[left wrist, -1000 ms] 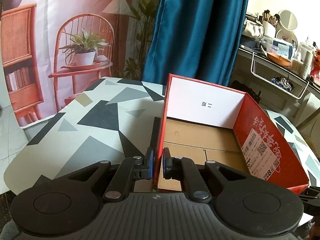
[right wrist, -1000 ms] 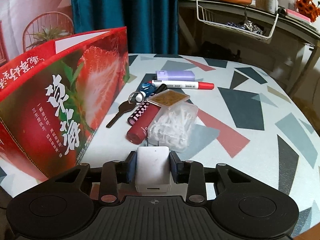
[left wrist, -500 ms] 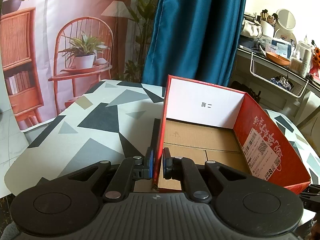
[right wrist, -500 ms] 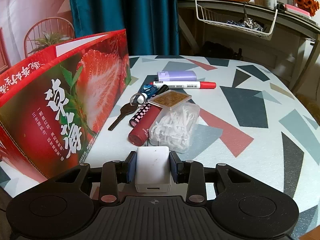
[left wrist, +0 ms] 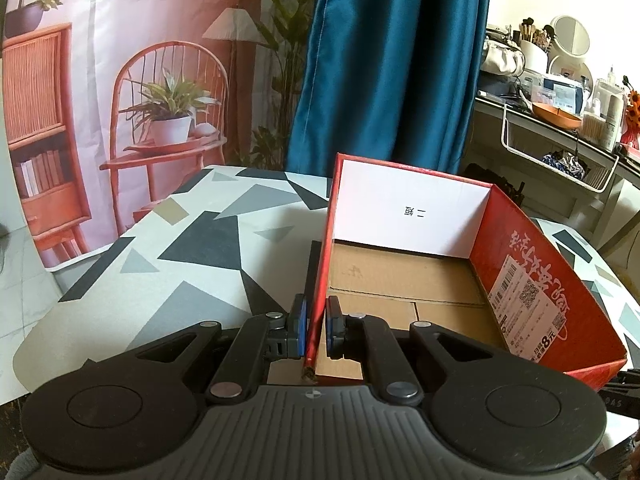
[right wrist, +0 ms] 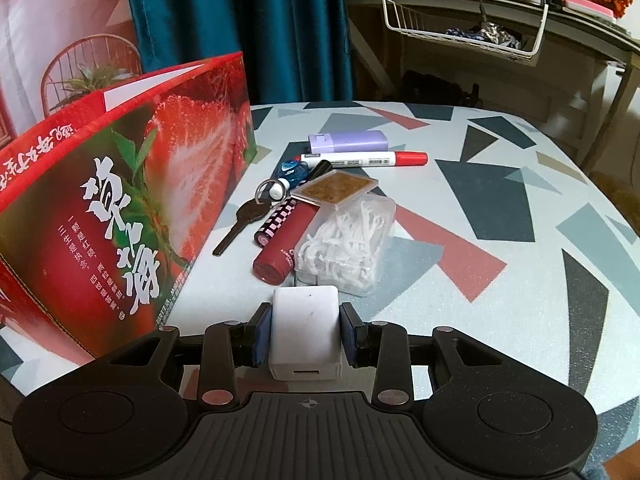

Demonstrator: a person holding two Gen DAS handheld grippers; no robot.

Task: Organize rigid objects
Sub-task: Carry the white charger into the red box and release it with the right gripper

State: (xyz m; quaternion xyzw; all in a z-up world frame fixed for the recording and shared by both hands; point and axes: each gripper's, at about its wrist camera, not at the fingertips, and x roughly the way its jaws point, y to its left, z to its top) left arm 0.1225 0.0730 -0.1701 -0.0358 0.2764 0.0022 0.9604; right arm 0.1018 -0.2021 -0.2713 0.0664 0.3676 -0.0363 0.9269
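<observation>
The white charger block (right wrist: 305,330) sits between the blue pads of our right gripper (right wrist: 305,334), which is clenched on its two sides; the block's slotted end faces back toward the camera, and it hangs just above the patterned table (right wrist: 500,264), close to the near edge. Our left gripper (left wrist: 316,332) is closed onto the near left wall of the red strawberry box (left wrist: 552,300), one pad outside the wall and one inside, pinching the cardboard. The box stands open on the table, its brown floor bare and its far wall white inside.

From the right wrist view we see the same box to the left of the block, its printed strawberry side facing us. Ahead of the block lies the cluster of small items: a clear case of floss picks (right wrist: 346,246) nearest, with a flat gold-patterned case (right wrist: 335,189) resting on its far end. Touching its left side lies a dark red tube (right wrist: 286,248), and beside that a black-and-pink checkered stick (right wrist: 280,220). A brown key (right wrist: 240,224) on a ring lies between these and the box. Farther back are a small blue item (right wrist: 294,169), a white marker with a red cap (right wrist: 362,159) and a lilac case (right wrist: 348,141).
</observation>
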